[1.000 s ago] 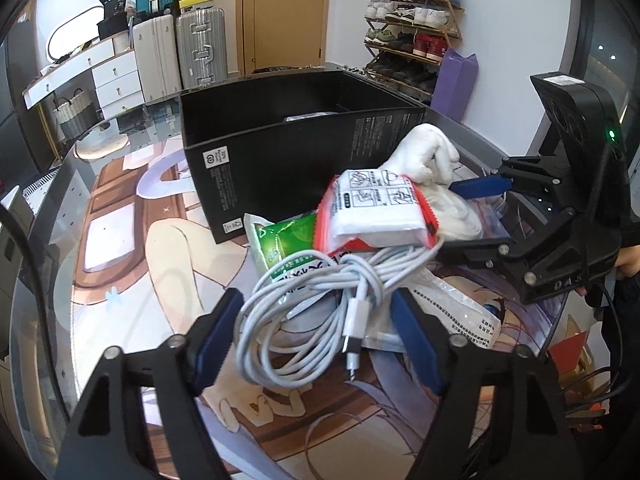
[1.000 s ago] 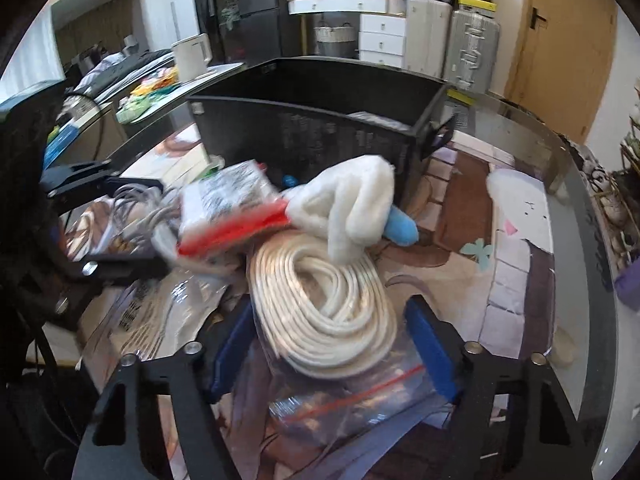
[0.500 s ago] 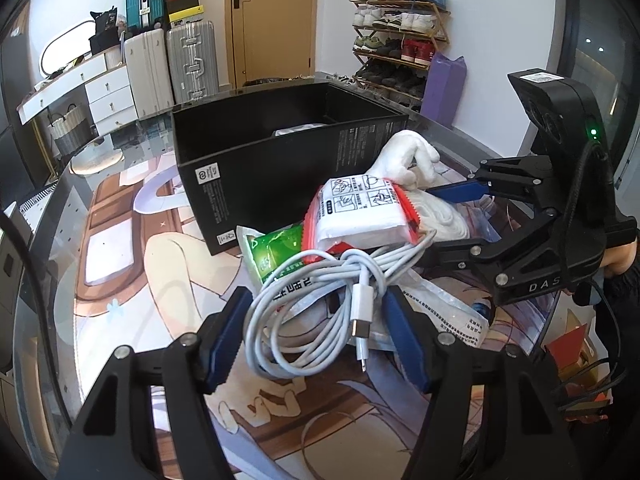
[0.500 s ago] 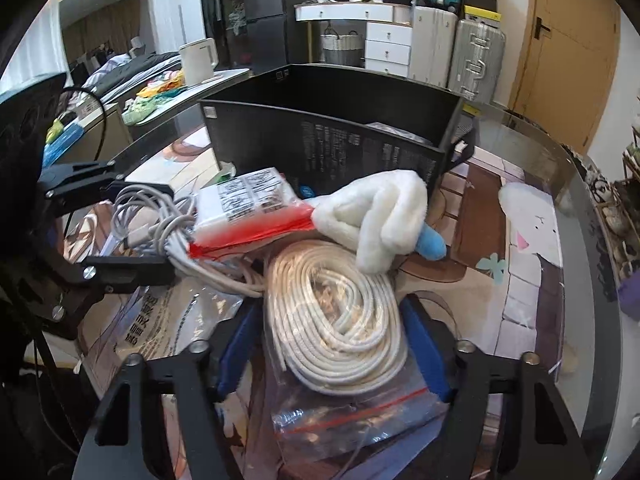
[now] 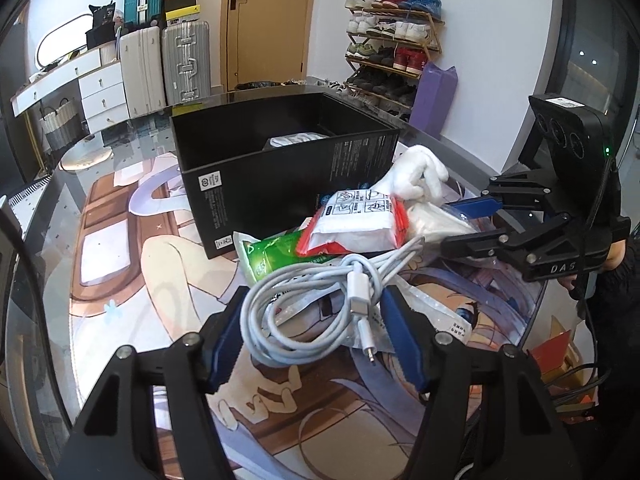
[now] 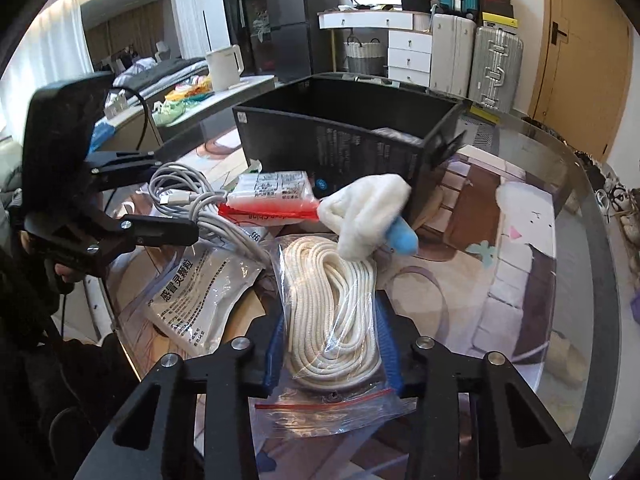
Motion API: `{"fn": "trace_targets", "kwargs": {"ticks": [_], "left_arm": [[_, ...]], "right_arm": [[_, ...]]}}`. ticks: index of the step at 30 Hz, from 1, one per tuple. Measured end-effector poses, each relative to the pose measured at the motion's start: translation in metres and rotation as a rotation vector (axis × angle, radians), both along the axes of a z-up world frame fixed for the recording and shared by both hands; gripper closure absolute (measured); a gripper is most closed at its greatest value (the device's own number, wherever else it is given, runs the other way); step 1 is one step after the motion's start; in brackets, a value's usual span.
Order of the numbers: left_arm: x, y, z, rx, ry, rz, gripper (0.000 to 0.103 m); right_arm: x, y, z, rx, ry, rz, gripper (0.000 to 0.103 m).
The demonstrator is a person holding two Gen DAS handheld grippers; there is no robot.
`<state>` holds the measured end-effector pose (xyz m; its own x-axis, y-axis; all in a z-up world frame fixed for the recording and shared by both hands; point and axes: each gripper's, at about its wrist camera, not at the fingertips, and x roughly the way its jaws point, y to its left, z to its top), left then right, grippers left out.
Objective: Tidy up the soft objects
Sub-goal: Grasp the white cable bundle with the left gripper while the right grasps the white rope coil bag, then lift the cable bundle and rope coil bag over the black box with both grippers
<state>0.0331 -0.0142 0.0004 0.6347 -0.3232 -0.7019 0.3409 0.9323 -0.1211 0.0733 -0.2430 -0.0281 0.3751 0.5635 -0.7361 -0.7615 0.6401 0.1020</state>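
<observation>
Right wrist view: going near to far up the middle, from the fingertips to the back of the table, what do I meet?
Right gripper shut on the bagged white rope → white plush toy → black box.

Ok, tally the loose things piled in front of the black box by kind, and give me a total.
Coiled lines: 2, grey charging cable and bagged white rope
Sealed packets: 3, red-edged white, green, white printed sachet
Plush items: 1, white fluffy toy
Total: 6
</observation>
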Motion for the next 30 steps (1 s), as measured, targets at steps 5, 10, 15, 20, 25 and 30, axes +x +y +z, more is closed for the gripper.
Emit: {"fn": "trace_targets", "kwargs": {"ticks": [5, 10, 15, 20, 25, 30], "left_arm": [[-0.002, 0.006, 0.006, -0.028, -0.007, -0.013, 0.039], [-0.003, 0.006, 0.009, -0.045, -0.007, -0.02, 0.054], [-0.001, 0.007, 0.006, -0.046, -0.001, -0.013, 0.054], [0.001, 0.008, 0.003, -0.056, 0.004, -0.004, 0.054], [-0.002, 0.008, 0.008, -0.08, -0.016, -0.026, 0.058], [-0.006, 0.009, 0.014, -0.087, -0.032, -0.037, 0.058]], "right_arm": [[-0.005, -0.015, 0.013, 0.07, -0.01, 0.012, 0.063], [-0.011, -0.02, 0.026, 0.117, -0.036, 0.021, 0.063], [-0.011, -0.016, 0.027, 0.111, -0.038, 0.026, 0.063], [-0.01, -0.014, 0.026, 0.114, -0.035, 0.029, 0.063], [-0.01, -0.017, 0.028, 0.128, -0.04, 0.026, 0.063], [-0.011, -0.02, 0.031, 0.144, -0.049, 0.021, 0.063]]}}
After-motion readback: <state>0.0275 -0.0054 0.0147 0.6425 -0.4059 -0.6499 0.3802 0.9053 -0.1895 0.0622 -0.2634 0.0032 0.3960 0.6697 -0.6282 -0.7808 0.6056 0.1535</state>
